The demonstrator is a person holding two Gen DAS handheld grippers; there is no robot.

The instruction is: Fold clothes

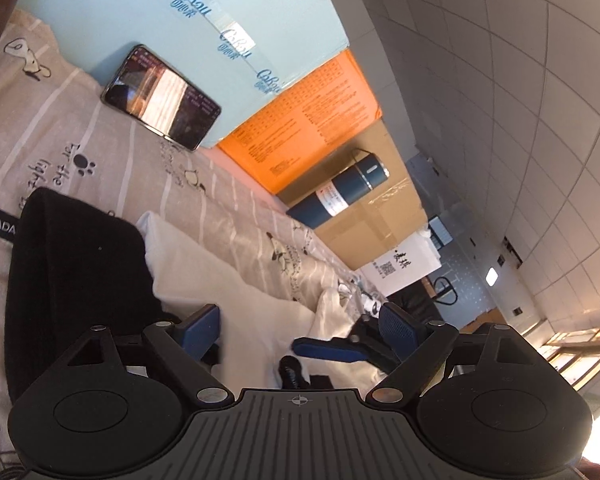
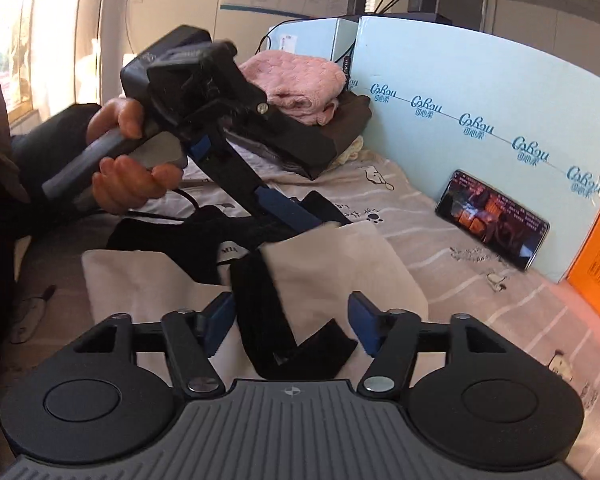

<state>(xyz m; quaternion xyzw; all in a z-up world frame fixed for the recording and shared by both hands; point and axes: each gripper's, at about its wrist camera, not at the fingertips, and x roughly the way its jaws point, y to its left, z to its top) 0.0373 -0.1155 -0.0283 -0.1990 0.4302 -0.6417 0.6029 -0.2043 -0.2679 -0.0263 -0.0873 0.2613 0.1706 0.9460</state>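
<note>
A white garment [image 2: 328, 264] with black parts lies on the striped cartoon sheet [image 2: 440, 216]. Low in the right wrist view my right gripper [image 2: 292, 320] stands open over it. A black strip [image 2: 268, 312] of the garment lies between the jaws, and the pads do not press it. A hand [image 2: 128, 184] holds my left gripper [image 2: 308, 216], whose fingers reach down to the garment's far edge. In the left wrist view my left gripper [image 1: 300, 328] is open wide above white cloth [image 1: 220, 280], with a black piece [image 1: 72, 272] to its left. One blue finger [image 1: 324, 350] of the right gripper shows between its jaws.
A phone [image 2: 492, 224] leans on a light-blue foam board [image 2: 480, 92] at the sheet's far side. Beside it stand an orange box [image 1: 308, 120], a cardboard box [image 1: 376, 216] and a dark-blue flask [image 1: 340, 196]. A stack of folded clothes with a pink top [image 2: 300, 88] sits behind.
</note>
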